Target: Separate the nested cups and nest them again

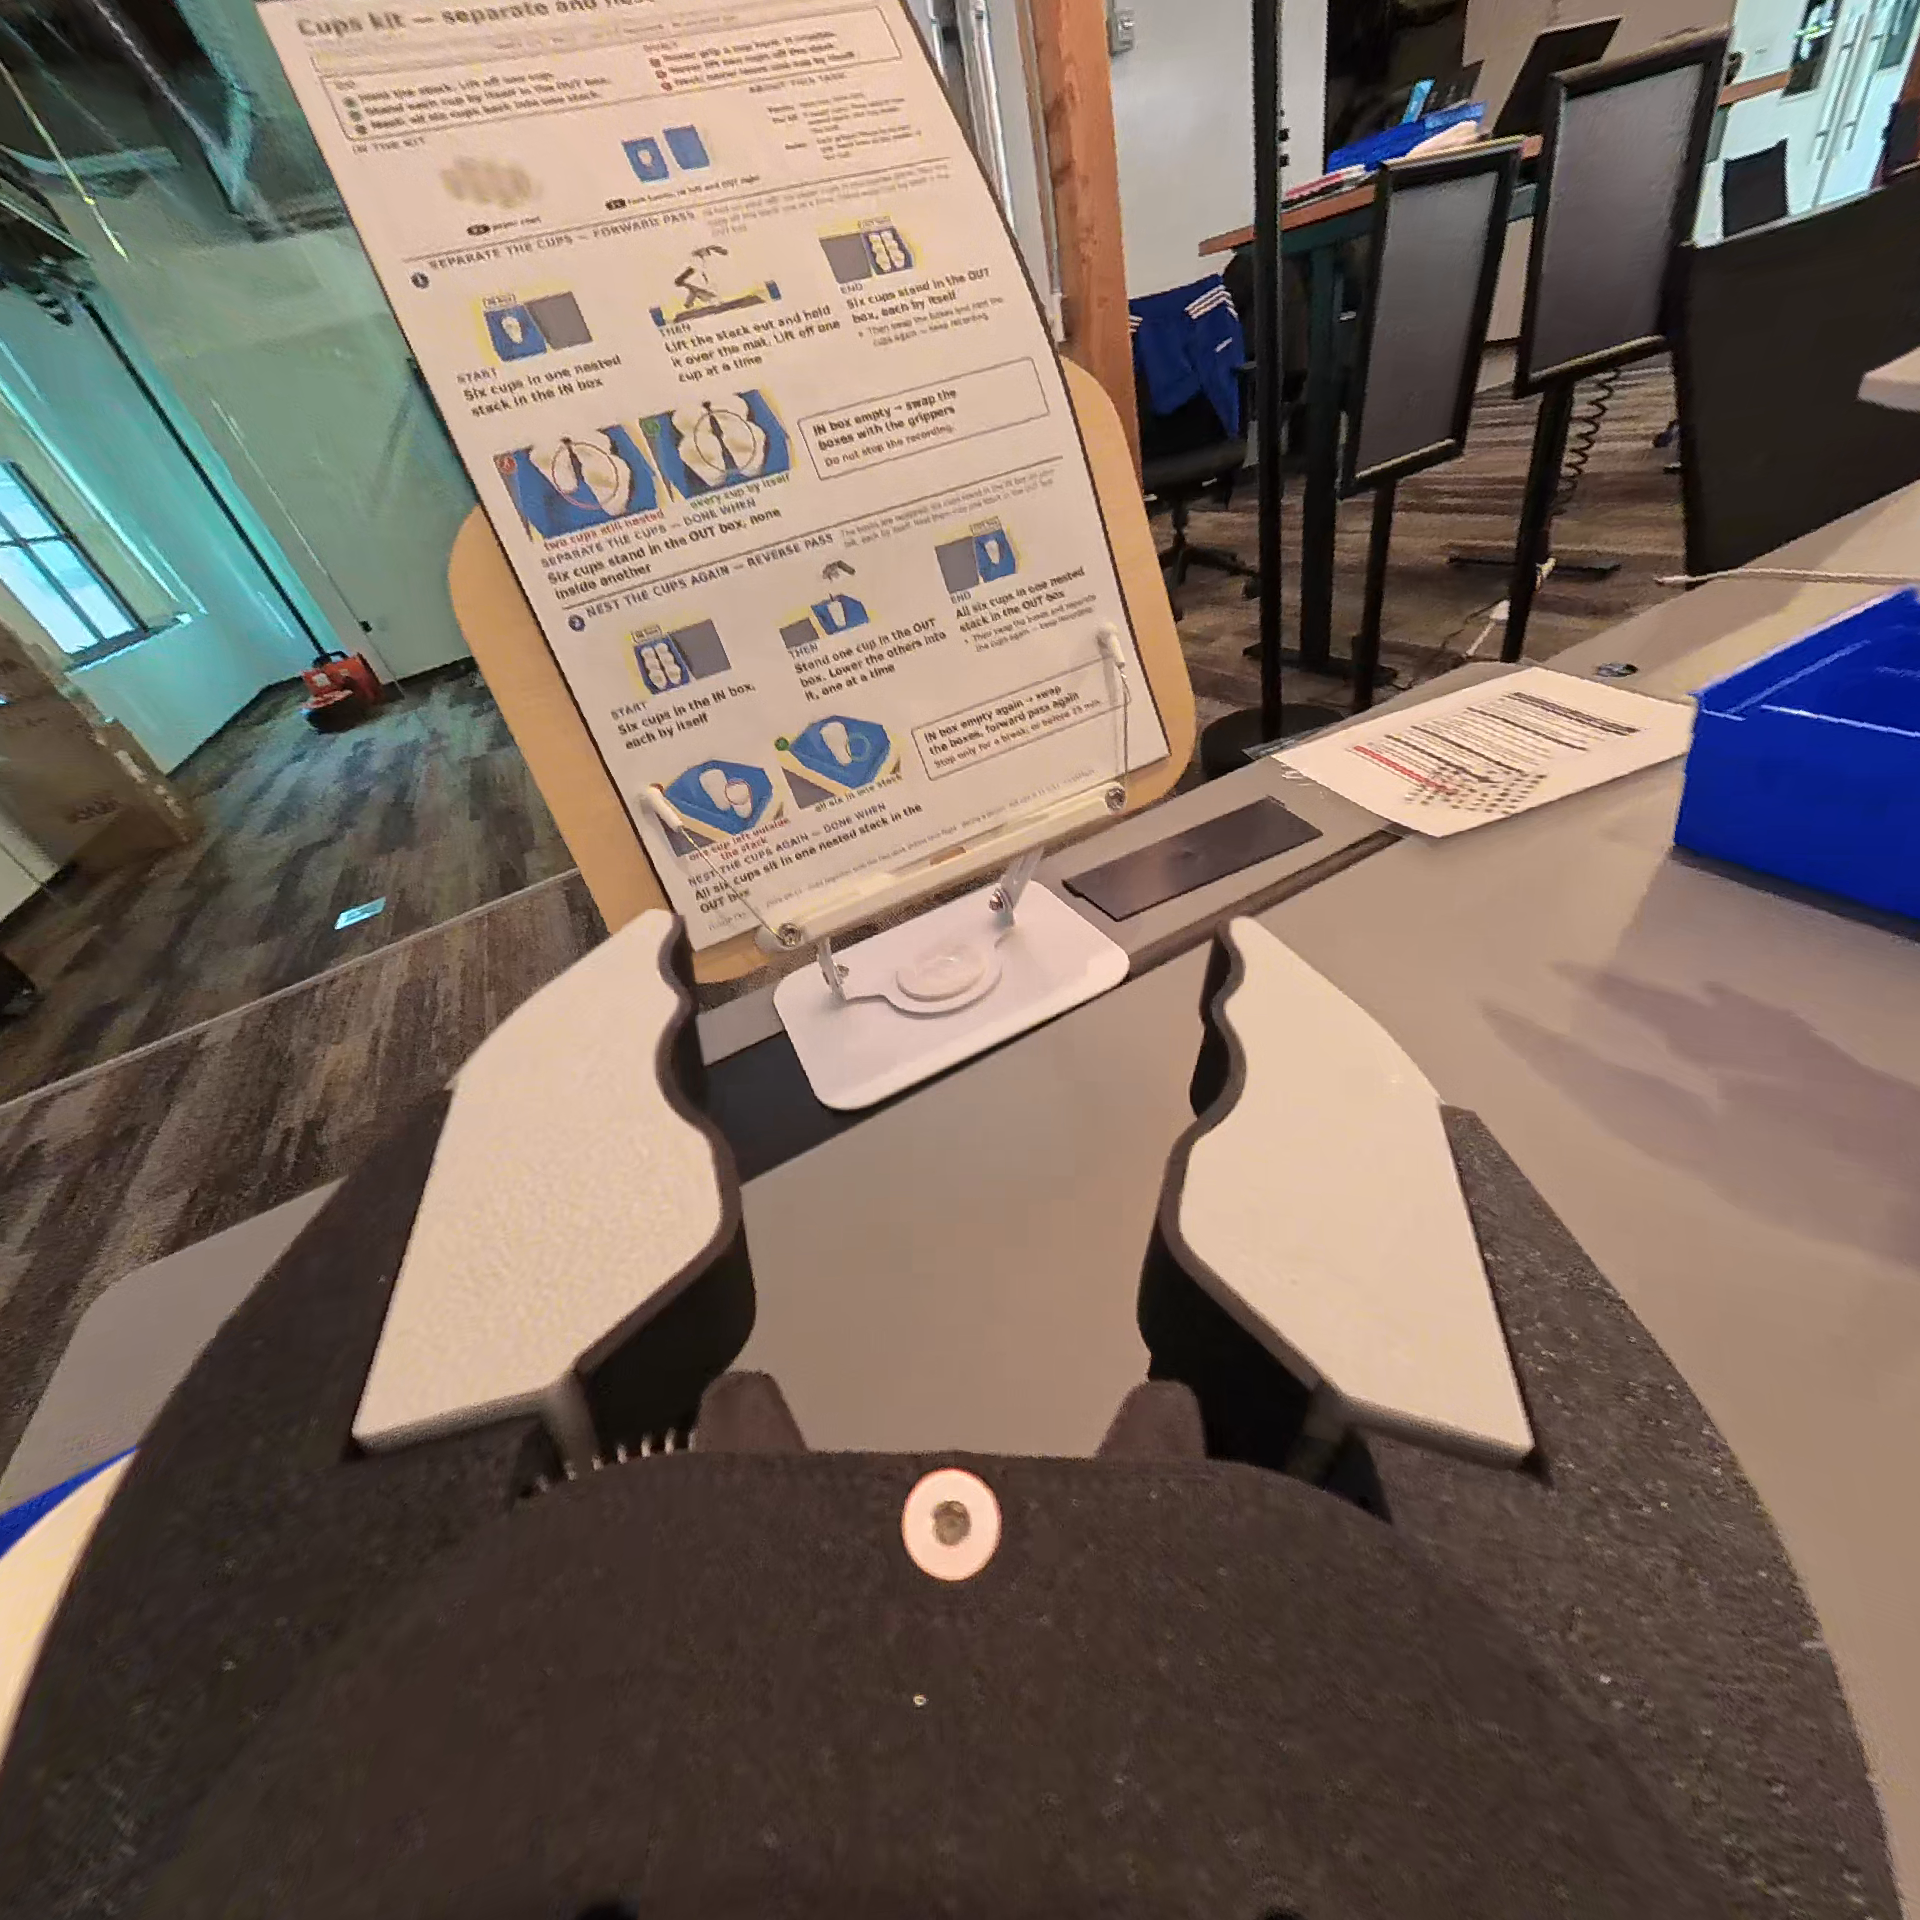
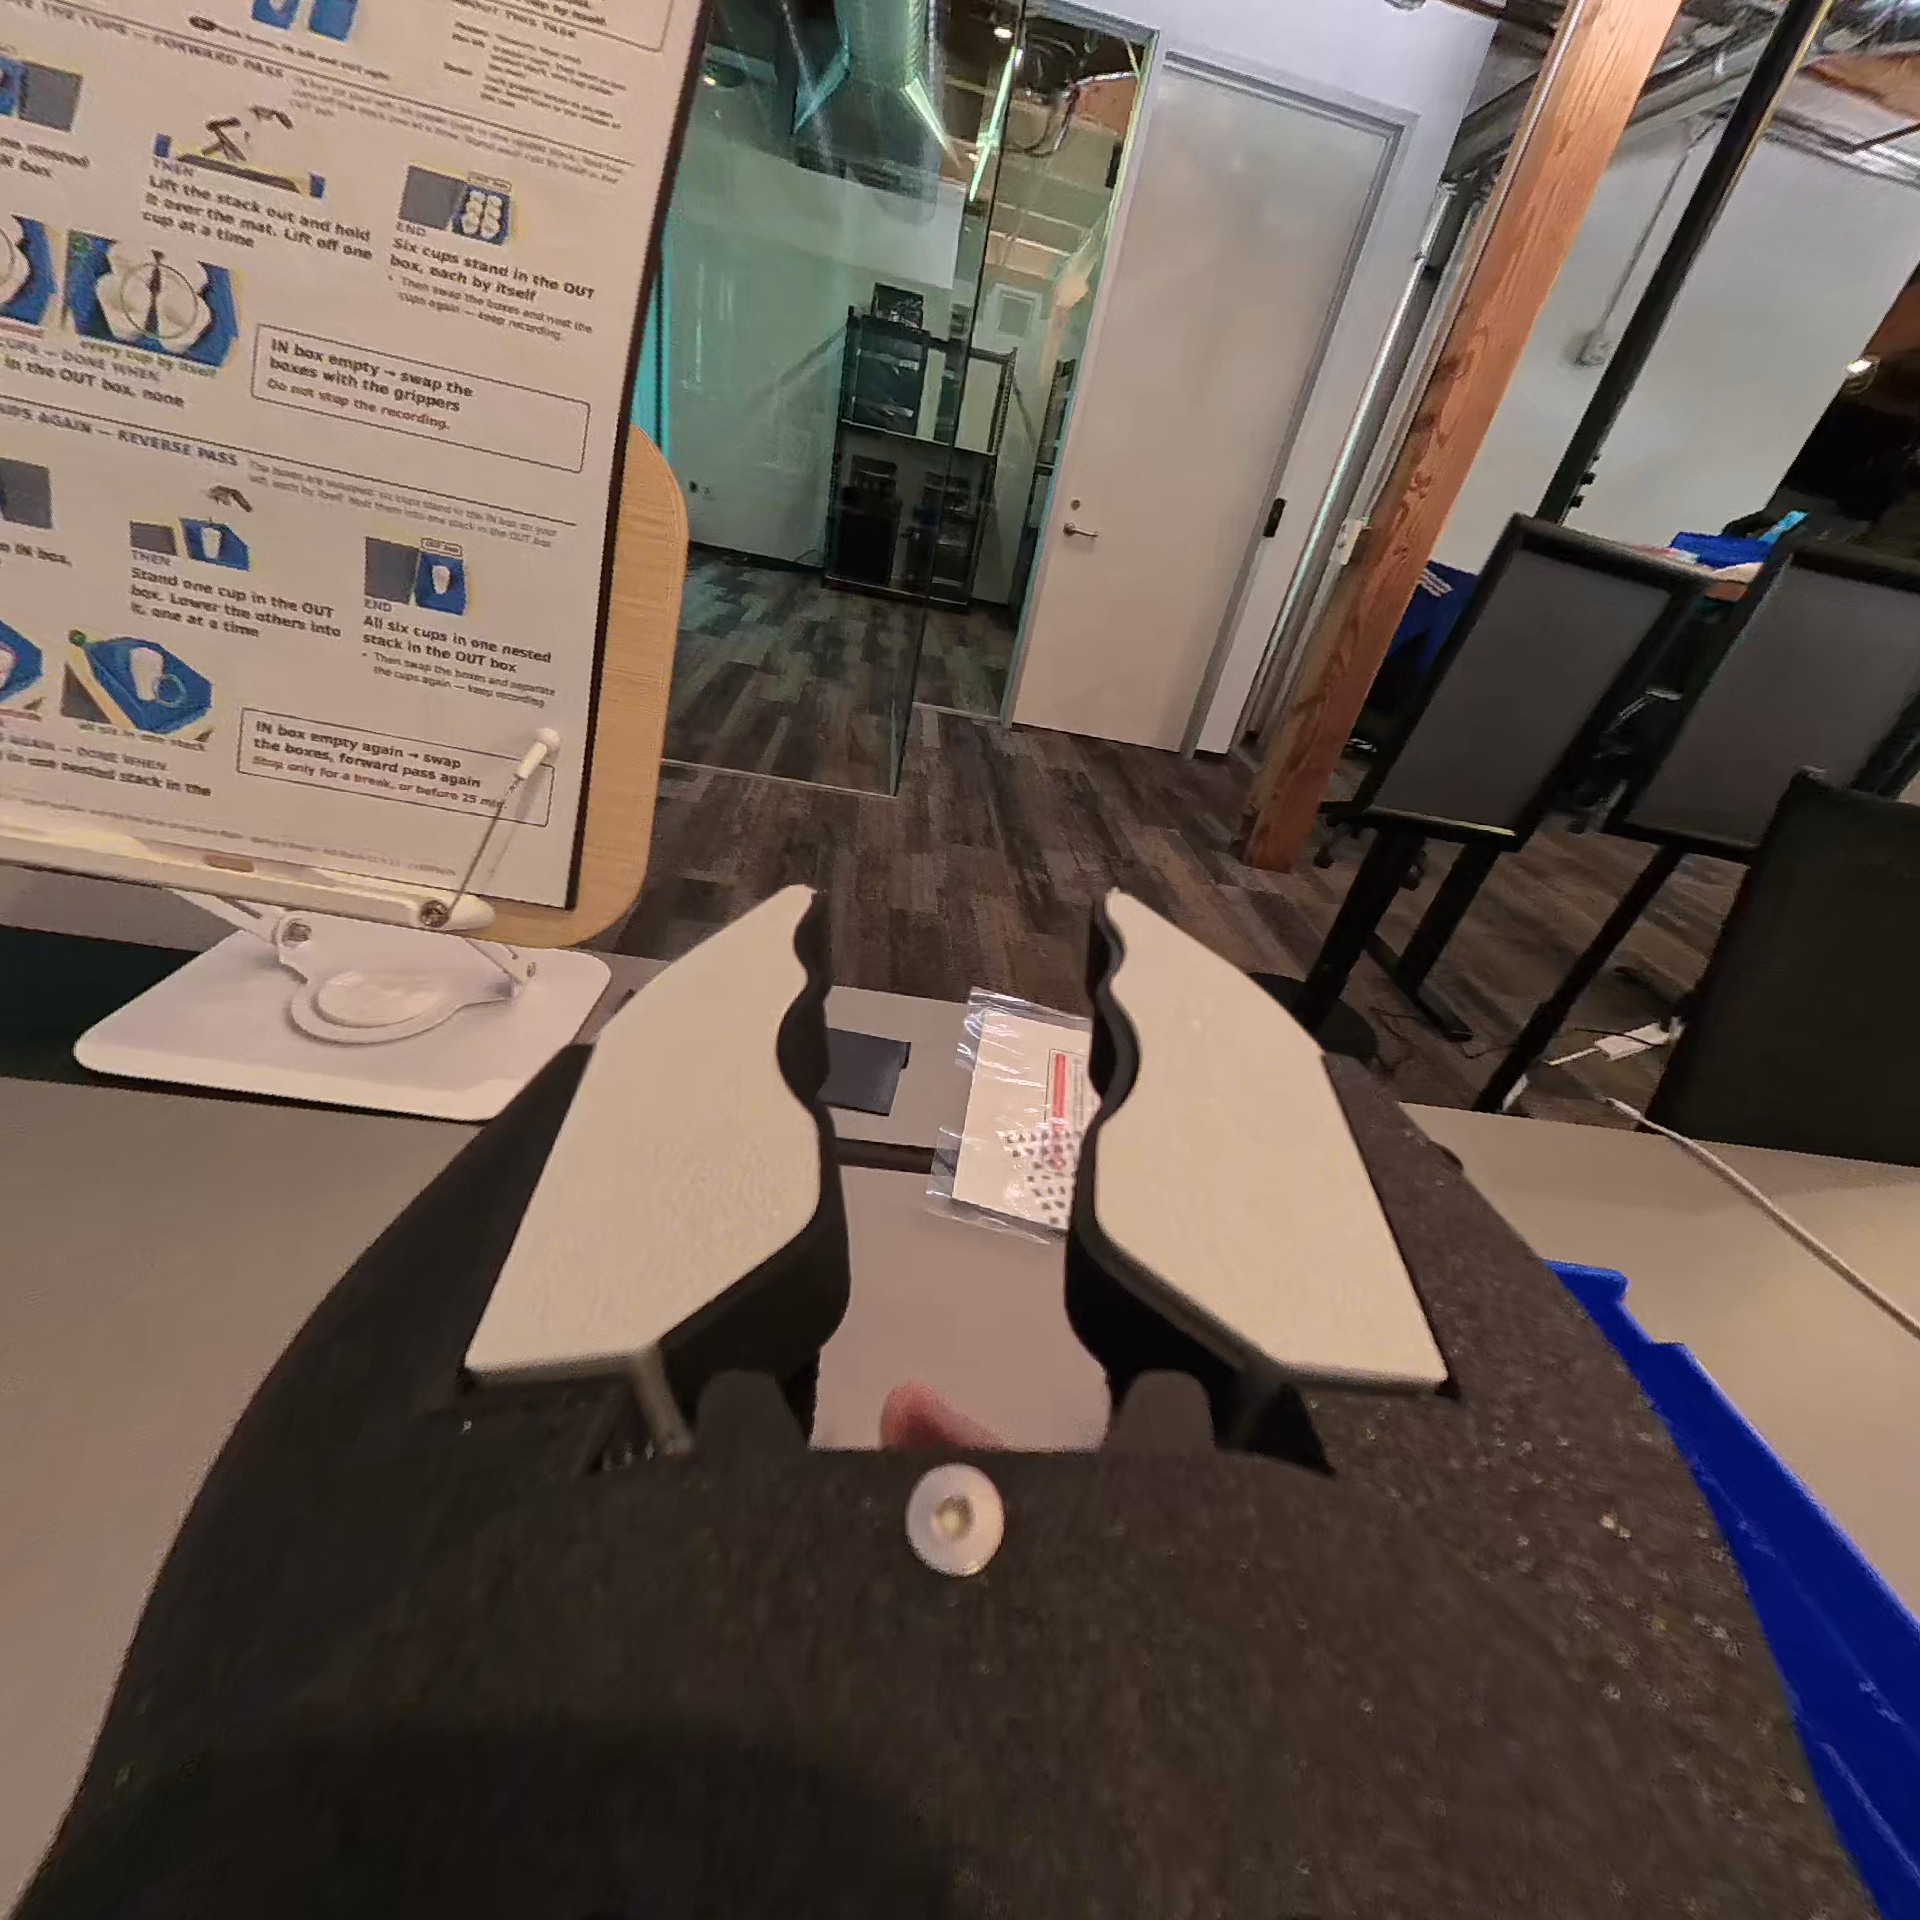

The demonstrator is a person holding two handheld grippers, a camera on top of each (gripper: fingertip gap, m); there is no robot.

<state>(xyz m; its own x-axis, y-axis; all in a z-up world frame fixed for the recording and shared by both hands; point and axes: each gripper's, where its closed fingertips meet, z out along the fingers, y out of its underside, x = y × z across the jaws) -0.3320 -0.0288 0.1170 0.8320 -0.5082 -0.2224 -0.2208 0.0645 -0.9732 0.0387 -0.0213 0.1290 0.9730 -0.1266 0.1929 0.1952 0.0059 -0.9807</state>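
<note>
The left tongs (image 1: 951, 997) hung above the grey worktop (image 1: 1351, 1039), tilted a little, fingers spread wide with nothing between them. They pointed at the white foot (image 1: 956, 1008) of a stand holding a printed instruction sheet (image 1: 727, 468), which leaned back against a pale wooden board (image 1: 1132, 540). Off to the right of that view, a blue bin (image 1: 1808, 769) sat on the worktop; only its near wall and a bit of the inside showed, so what it held could not be told. Beside it lay a printed paper sheet (image 1: 1486, 748), and next to that a dark flat rectangle (image 1: 1195, 857) on the surface. At the lower left edge, a sliver of white with blue behind it peeked past the tongs' body, too little to name.

The right tongs (image 2: 951, 935) were also apart and empty, held level above the worktop (image 2: 208, 1247) and aimed past its far edge toward the carpeted floor (image 2: 987, 831). Between the fingers lay a clear plastic sleeve with a printed card (image 2: 1013, 1122) and a dark square patch (image 2: 862, 1070). A blue bin rim (image 2: 1766, 1507) ran along the lower right, its contents out of sight. The stand's white base (image 2: 343, 1018) stood to the left.

No cups showed clearly in either view.
</note>
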